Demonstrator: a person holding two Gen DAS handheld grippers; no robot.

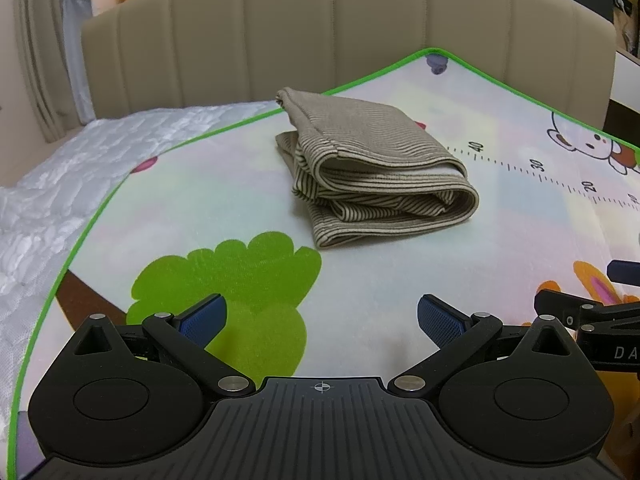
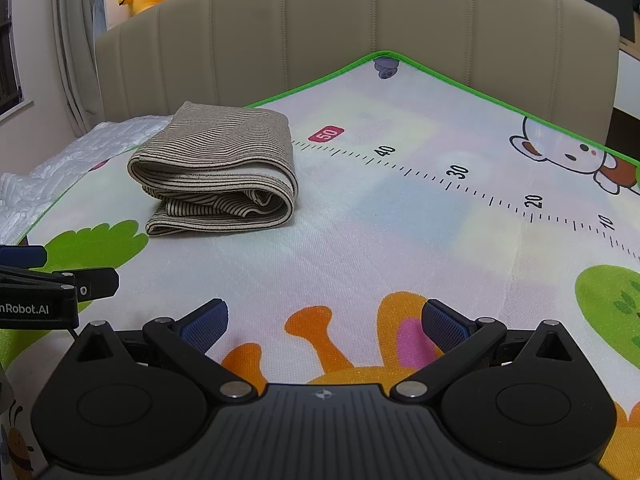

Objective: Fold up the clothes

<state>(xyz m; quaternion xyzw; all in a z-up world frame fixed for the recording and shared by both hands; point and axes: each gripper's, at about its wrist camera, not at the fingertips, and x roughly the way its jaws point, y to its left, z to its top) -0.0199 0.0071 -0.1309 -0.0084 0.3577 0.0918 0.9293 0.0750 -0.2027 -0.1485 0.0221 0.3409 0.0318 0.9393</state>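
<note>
The folded striped garment (image 1: 376, 168) is lying on the play mat (image 1: 248, 184) near the bed's headboard (image 1: 328, 32). Both the left gripper (image 1: 322, 320) and the right gripper (image 2: 324, 322) are standing wide, holding nothing. Only the right view is showing the red 50 mark (image 2: 326, 134).

Left gripper (image 1: 322, 318): jaws spread wide, blue pads (image 1: 204, 318) empty, held low, level. Right gripper (image 2: 325, 320): jaws equally wide, nothing between pads, just beside left, parallel.
</note>
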